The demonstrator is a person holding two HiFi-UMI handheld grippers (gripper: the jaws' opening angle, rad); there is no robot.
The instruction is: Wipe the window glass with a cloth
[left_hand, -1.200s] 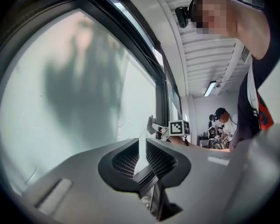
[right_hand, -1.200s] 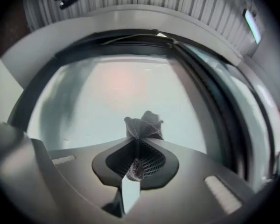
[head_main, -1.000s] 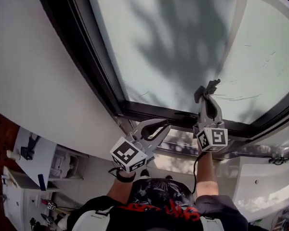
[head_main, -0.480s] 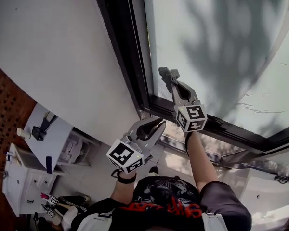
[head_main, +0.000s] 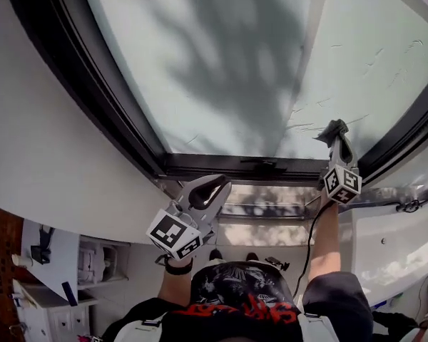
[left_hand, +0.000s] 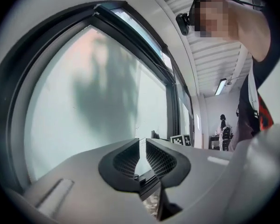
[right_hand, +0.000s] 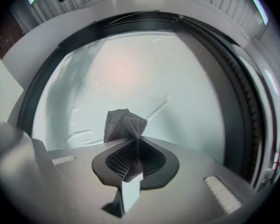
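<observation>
Head view: looks up at wide window glass [head_main: 221, 63], pale, w/ leaf shadow and thin streaks, spread above and ahead of L gripper [head_main: 215, 187] and R gripper [head_main: 337, 140]. Black frame [head_main: 221, 166] betw. L gripper and pane, just below R gripper's tips. White wall [head_main: 50, 162] left of L gripper; white cabinet [head_main: 39, 305] well below it; white sill [head_main: 385, 241] below and right of R gripper. Vs 0.5 s ago: has carried R gripper from pane's lower-left corner, by the frame upright, across to lower-right part; has kept L gripper low under the frame, approx. same pose. Dark grey cloth [head_main: 332, 125] bunched at R gripper's tips, right up at the glass; L gripper clear of glass, touching nothing. L gripper view: glass straight ahead of tips, frame curving round to their left; off to the right, room w/ ribbed ceiling, ceiling light [left_hand: 220, 86] and a distant person [left_hand: 222, 125]; marker cube [left_hand: 179, 139] just past the tips. Shut down to a thin slit, nothing betw. the ribbed pads. R gripper view: pane across most of the field beyond tips, frame curving round it, faint wipe marks either side of cloth. Clenched on cloth: one fold pinched betw. pads, crumpled wad out past tips toward glass, short tail back behind pads. Contact w/ glass not certain from here.
</observation>
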